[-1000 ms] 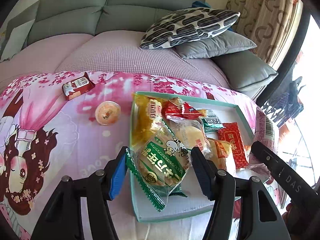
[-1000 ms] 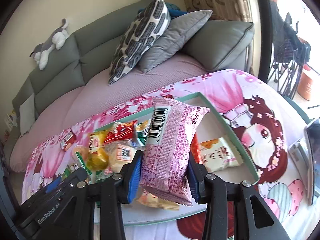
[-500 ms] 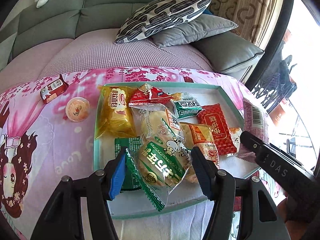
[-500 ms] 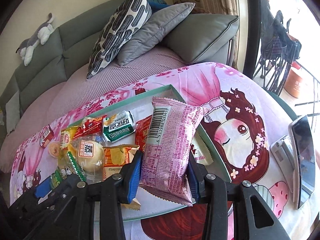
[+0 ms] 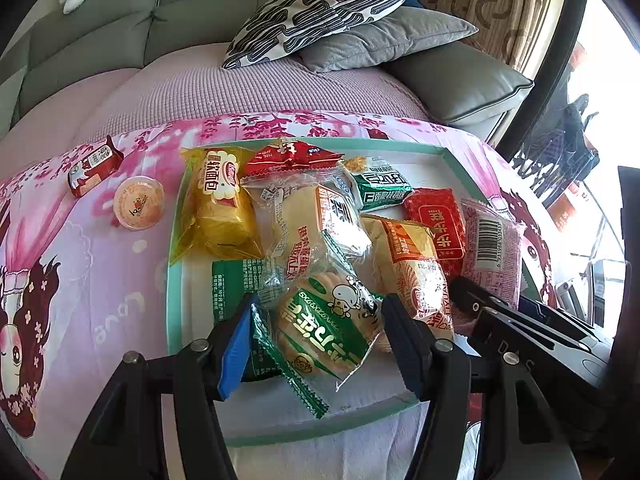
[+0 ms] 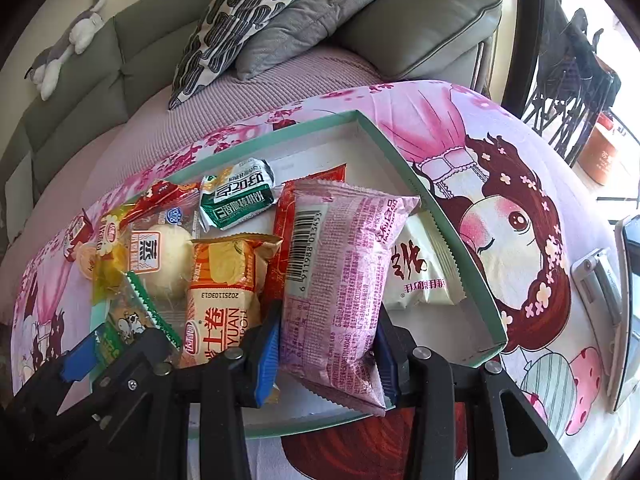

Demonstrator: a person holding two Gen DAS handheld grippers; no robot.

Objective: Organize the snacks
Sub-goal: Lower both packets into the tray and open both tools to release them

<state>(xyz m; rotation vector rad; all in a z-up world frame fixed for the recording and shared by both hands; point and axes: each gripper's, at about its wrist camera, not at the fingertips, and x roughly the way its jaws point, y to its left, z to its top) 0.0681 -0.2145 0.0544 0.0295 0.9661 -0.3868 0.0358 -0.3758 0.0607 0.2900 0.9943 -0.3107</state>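
Observation:
A teal-rimmed white tray (image 5: 173,280) (image 6: 448,236) holds several snack packets. My left gripper (image 5: 316,332) is shut on a green cracker packet (image 5: 324,320) and holds it over the tray's near side. My right gripper (image 6: 328,340) is shut on a pink packet with a barcode (image 6: 340,264) and holds it over the tray's right part; the pink packet also shows in the left wrist view (image 5: 494,248). A red-and-white packet (image 5: 94,166) and a round jelly cup (image 5: 138,202) lie on the cloth left of the tray.
The tray sits on a pink cartoon-print cloth (image 5: 80,280). A grey sofa with cushions (image 5: 340,8) stands behind. A phone on a stand (image 6: 628,304) sits at the right table edge. A chair and an orange pot are beyond the table at the right.
Both grippers have moved forward and lower over the tray, each with its packet still held. The tray's contents now fill more of both views.

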